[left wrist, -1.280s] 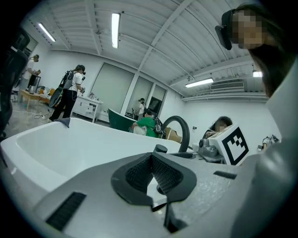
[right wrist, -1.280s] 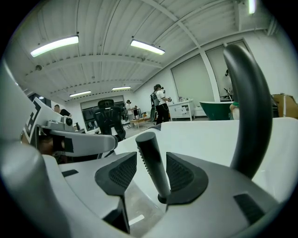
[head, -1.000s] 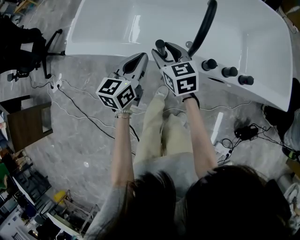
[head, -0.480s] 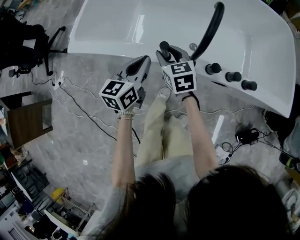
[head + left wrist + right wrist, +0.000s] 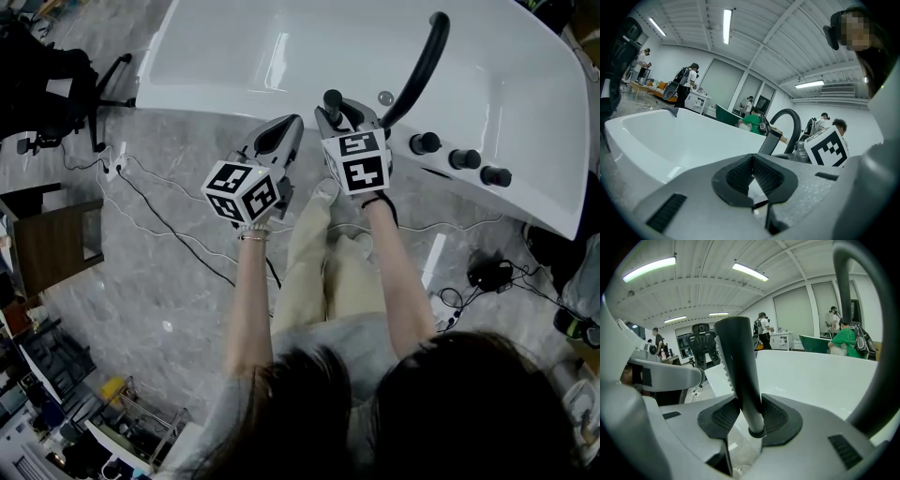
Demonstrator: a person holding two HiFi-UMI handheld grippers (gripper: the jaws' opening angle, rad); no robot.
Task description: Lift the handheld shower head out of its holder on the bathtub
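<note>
Now right hand-held gripper (image 5: 749,416) is closing on slim ribbed blk shower head (image 5: 738,366) (matte).

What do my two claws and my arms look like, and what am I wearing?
The left claw and right claw have light grey moulded bodies, black ribbed pads, each carrying a white cube with black square markers. Forearms are bare; bracelet on the left wrist, dark band on the right. The right claw's jaws are closing with the shower handle between them.
</note>
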